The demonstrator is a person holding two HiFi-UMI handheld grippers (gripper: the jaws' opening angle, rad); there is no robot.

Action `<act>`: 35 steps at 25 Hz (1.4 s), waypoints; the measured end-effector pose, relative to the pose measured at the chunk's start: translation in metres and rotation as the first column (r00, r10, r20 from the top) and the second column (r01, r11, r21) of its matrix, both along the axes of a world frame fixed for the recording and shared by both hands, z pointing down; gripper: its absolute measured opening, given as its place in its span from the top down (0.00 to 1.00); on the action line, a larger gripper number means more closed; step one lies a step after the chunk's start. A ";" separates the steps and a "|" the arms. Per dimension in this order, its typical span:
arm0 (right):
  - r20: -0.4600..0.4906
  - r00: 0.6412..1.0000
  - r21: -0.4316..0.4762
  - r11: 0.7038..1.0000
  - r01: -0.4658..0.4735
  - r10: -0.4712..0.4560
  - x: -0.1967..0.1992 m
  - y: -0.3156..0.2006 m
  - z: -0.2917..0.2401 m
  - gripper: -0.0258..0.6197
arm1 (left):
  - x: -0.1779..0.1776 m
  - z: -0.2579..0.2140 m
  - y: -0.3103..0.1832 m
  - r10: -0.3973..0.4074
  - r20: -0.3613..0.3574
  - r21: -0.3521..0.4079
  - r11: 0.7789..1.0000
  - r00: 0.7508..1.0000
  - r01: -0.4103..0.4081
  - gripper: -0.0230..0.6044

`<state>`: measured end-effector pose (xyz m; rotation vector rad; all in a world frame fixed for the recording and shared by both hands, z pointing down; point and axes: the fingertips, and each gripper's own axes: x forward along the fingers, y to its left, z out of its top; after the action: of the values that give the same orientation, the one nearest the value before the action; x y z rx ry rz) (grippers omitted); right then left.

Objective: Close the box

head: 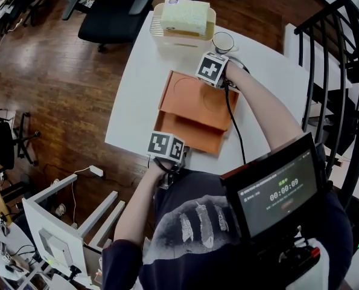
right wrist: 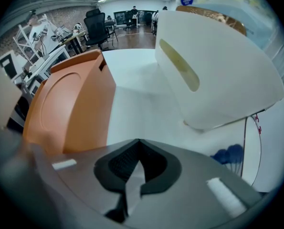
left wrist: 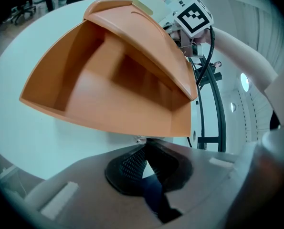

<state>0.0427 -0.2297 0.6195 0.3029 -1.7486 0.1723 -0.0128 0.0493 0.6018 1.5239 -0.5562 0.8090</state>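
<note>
An orange box sits on the white table [head: 137, 101]. Its base [head: 188, 133] is nearest me and shows an empty inside [left wrist: 108, 85]. The lid [head: 198, 95] leans over the far part of the base, partly raised, with its edge [left wrist: 146, 37] above the opening. The lid's outer face with a round embossed mark [right wrist: 60, 109] fills the left of the right gripper view. My left gripper [left wrist: 142, 140] is shut and empty just in front of the base's near wall, below its marker cube [head: 165, 145]. My right gripper [right wrist: 138, 141] is shut and empty beside the lid's far right corner [head: 210, 71].
A white basket [head: 161, 32] holding a pale yellow pack stands at the table's far end, close to the right gripper [right wrist: 213, 66]. A cup [head: 223, 42] stands beside it. A black chair [head: 116, 8] is beyond the table and a black railing [head: 342, 59] at the right.
</note>
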 end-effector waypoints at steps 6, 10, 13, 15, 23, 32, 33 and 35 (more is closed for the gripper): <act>0.000 1.000 -0.012 1.000 -0.028 0.028 0.003 0.002 0.003 0.96 | -0.004 -0.005 -0.014 0.072 0.069 0.083 0.993 0.995 -0.078 0.94; 0.001 1.000 -0.014 1.000 -0.024 0.024 0.002 0.001 0.001 0.95 | -0.004 -0.003 -0.014 0.046 0.047 0.063 0.997 0.998 -0.049 0.94; -0.002 1.000 -0.018 1.000 -0.012 0.012 0.002 0.002 0.000 0.95 | -0.002 -0.005 -0.017 0.049 0.044 0.072 0.996 0.998 -0.052 0.94; 0.002 1.000 -0.010 1.000 0.008 -0.008 0.000 0.001 -0.001 0.96 | 0.000 -0.005 -0.020 0.048 0.045 0.082 0.995 0.998 -0.052 0.94; 0.016 1.000 -0.025 1.000 -0.006 0.007 -0.001 0.002 0.001 0.95 | 0.004 -0.008 -0.035 0.050 0.052 0.106 0.993 0.997 -0.056 0.94; 0.008 1.000 -0.013 1.000 0.012 -0.012 0.004 -0.003 0.000 0.96 | 0.015 -0.008 -0.051 0.063 0.048 0.135 0.988 0.997 -0.069 0.94; 0.007 1.000 -0.015 1.000 0.012 -0.012 0.005 -0.003 0.000 0.96 | 0.015 -0.009 -0.052 0.065 0.048 0.136 0.988 0.997 -0.071 0.94; 0.010 1.000 -0.017 1.000 0.022 -0.022 0.003 -0.002 0.000 0.95 | 0.016 -0.009 -0.053 0.068 0.047 0.135 0.988 0.997 -0.074 0.94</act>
<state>0.0460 -0.2321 0.6191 0.2702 -1.7589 0.1733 0.0030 -0.0034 0.5925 1.6633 -0.6021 0.8741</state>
